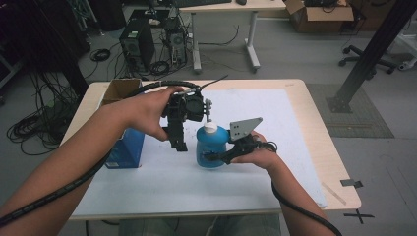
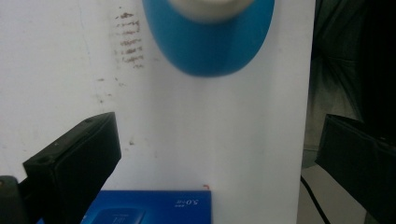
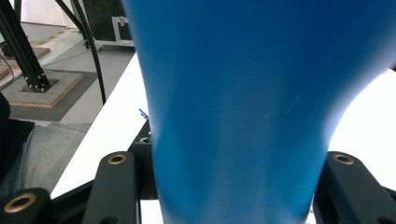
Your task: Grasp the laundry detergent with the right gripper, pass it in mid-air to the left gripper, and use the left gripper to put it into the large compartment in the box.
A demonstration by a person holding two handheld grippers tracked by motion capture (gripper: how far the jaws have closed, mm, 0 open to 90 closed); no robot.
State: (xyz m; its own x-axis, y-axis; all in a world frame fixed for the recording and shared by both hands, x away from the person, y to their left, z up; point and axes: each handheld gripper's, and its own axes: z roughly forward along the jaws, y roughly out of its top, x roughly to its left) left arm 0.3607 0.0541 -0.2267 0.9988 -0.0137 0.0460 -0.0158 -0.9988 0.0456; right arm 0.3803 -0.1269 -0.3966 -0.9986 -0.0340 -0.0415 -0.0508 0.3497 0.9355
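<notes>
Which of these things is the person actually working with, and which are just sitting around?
In use:
- round blue plastic bottle with a white cap, held between the jaws of the right tool
- left tool, open, raised beside the bottle

Lying about:
- blue cardboard box at the table's left
- open brown cardboard carton behind it
- white mat covering the table

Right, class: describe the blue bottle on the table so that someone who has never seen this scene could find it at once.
Start at the white mat covering the wooden table. Near its middle, the right gripper has its jaws either side of a round blue bottle. Unlike the square-cornered blue box standing at the mat's left edge, the bottle is rounded and has a white cap.
</notes>
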